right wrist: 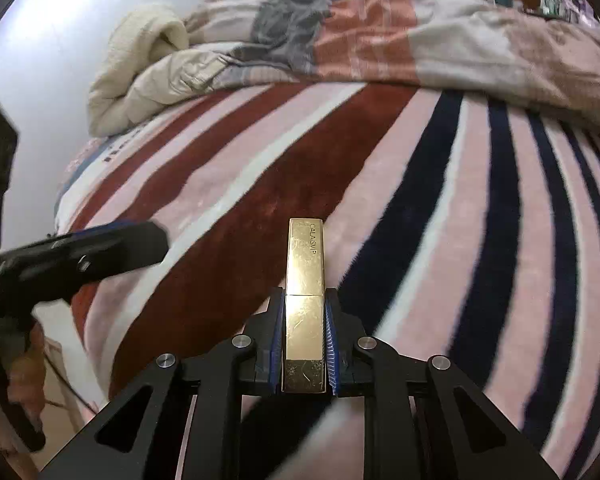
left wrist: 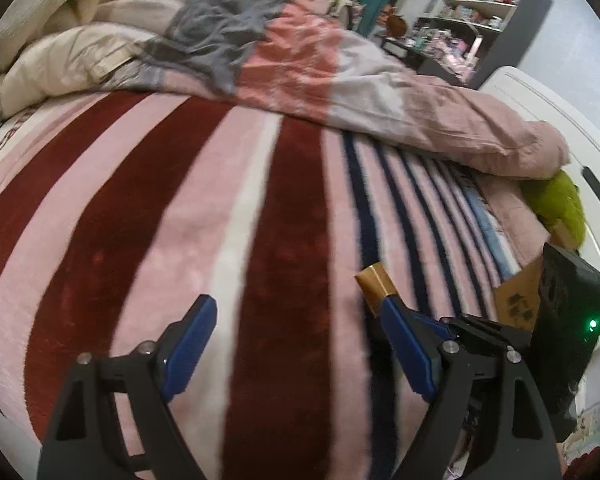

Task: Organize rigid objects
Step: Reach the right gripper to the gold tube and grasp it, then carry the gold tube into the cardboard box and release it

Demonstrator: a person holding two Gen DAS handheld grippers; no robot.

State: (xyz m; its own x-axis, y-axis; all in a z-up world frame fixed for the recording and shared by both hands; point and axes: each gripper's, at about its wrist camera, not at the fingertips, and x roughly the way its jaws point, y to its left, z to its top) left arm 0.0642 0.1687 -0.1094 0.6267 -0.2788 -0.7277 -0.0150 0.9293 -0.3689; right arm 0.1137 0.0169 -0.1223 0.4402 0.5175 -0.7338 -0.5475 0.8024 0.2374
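While the right gripper point(right wrist: 304, 336) clenched a gold lipstick case point(right wrist: 305, 304) between its blue pads point(right wrist: 331, 344), the case stood out forward past the fingertips, its square end aimed over the striped blanket point(right wrist: 420, 208) that covered the bed. Lettering ran along the case's upper right edge. Seen from the left wrist, the same gold case point(left wrist: 376, 286) showed just beyond that gripper's right finger, held above the blanket point(left wrist: 140, 220) rather than lying on it. The left gripper point(left wrist: 296, 312) was released, its blue-padded fingers point(left wrist: 192, 344) spread wide with nothing between them, hovering above the near edge of the bed over a dark red stripe. From the right wrist it appeared as a black shape point(right wrist: 84, 256) toward the bed's left edge. Farther back, a rumpled pink and grey quilt point(left wrist: 300, 64) was heaped across the far side of the bed, with a cream cover point(right wrist: 140, 76) bunched at the far left corner. Beyond the bed stood cluttered shelves point(left wrist: 480, 12).
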